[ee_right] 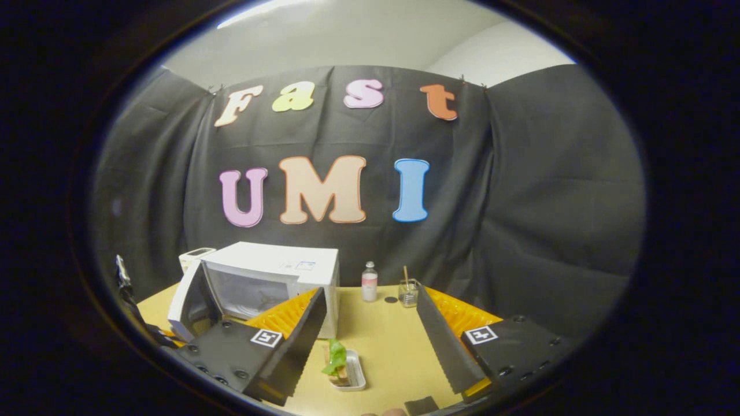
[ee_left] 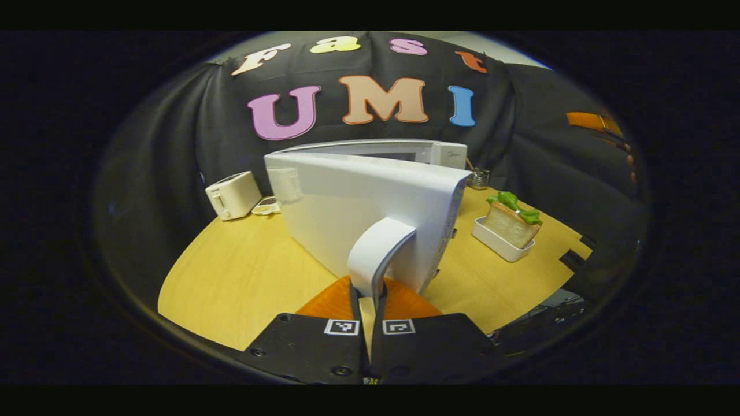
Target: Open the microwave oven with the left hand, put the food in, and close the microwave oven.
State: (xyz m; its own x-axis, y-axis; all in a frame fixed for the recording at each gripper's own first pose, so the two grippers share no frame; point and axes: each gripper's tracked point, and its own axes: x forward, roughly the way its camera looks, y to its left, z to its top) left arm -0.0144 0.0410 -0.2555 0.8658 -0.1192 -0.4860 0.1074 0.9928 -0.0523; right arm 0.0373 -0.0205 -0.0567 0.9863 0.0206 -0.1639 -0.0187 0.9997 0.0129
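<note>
The left gripper (ee_left: pixel 370 309) has its fingers (ee_left: pixel 354 300) pinched narrow on the curved handle (ee_left: pixel 378 251) of the door (ee_left: pixel 358 211), one on each side, because that grip lets the hand swing the door on its hinge. The door stands open, edge-on ahead of these fingers, with the oven (ee_left: pixel 399 151) body behind it. To the right of the fingers, on the bench (ee_left: pixel 231 277), the sandwich (ee_left: pixel 511 222) with its green leaf sits upright in a white tray (ee_left: pixel 497 242), near the oven mouth, probably so the other hand has a short carry. Far left of the fingers stands a toaster (ee_left: pixel 233 195).

The right gripper (ee_right: pixel 370 352) hangs with its fingers (ee_right: pixel 303 341) spread wide and empty, the sandwich (ee_right: pixel 335 361) and tray (ee_right: pixel 354 372) low between them, which reads as lining up to pick the food. Beyond the left finger the oven (ee_right: pixel 272 277) shows its cavity, door (ee_right: pixel 188 303) swung aside. Straight ahead, farther off, stand a small bottle (ee_right: pixel 369 282) and a glass (ee_right: pixel 408 293).

Opening looks done; the food is not yet inside.
</note>
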